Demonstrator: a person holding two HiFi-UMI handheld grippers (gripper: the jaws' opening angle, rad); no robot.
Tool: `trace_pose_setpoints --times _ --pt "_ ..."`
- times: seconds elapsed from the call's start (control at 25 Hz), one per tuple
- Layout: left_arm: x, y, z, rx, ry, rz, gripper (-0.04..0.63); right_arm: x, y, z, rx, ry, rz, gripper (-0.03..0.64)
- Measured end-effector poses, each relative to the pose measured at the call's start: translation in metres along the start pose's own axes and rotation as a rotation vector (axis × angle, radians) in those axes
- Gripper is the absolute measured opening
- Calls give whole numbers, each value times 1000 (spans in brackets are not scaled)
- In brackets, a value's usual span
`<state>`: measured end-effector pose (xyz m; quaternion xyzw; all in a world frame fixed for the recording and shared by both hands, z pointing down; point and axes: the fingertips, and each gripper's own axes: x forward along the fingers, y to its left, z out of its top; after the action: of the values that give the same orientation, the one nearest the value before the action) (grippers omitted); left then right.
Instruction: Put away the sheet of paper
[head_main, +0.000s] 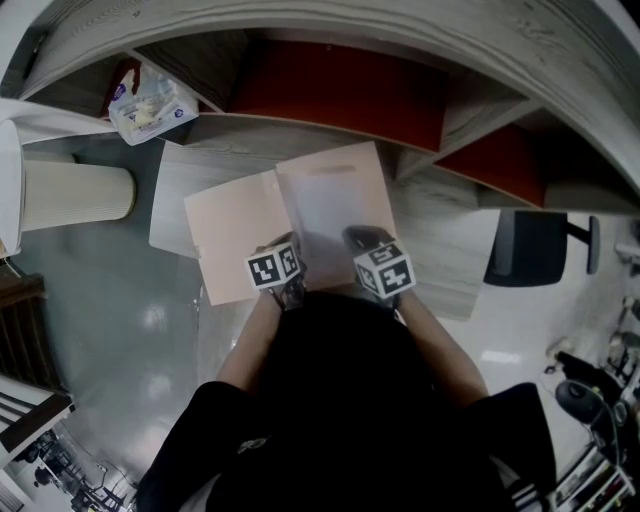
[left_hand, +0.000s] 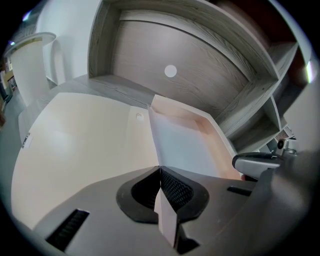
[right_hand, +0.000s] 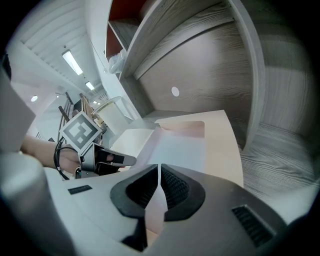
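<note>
Left gripper (left_hand: 160, 172): pinched tight on the near edge of the folder (head_main: 235, 245), at the fold.
Right gripper (right_hand: 159, 170): pinched on the near edge of the sheet of paper (head_main: 335, 205).
Sheet location: inside the folder's right half, on the desk (head_main: 440, 260).
Risk: if you pull your hands apart, the sheet may tear or slip out.

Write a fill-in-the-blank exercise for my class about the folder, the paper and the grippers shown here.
1. The pink folder lies ___ on the wooden desk.
2. The white sheet of paper rests on the folder's ___ half.
3. The left gripper has its jaws ___ on the folder's near edge.

Missing words: open; right; shut.
</note>
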<state>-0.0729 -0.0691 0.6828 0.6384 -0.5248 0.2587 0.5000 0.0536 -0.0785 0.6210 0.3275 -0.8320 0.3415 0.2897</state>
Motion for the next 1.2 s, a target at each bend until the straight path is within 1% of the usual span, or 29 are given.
trace_pose_setpoints --times 1.2 --pt "8 -14 -2 14 17 -7 46 -10 -10 1 20 -22 -10 32"
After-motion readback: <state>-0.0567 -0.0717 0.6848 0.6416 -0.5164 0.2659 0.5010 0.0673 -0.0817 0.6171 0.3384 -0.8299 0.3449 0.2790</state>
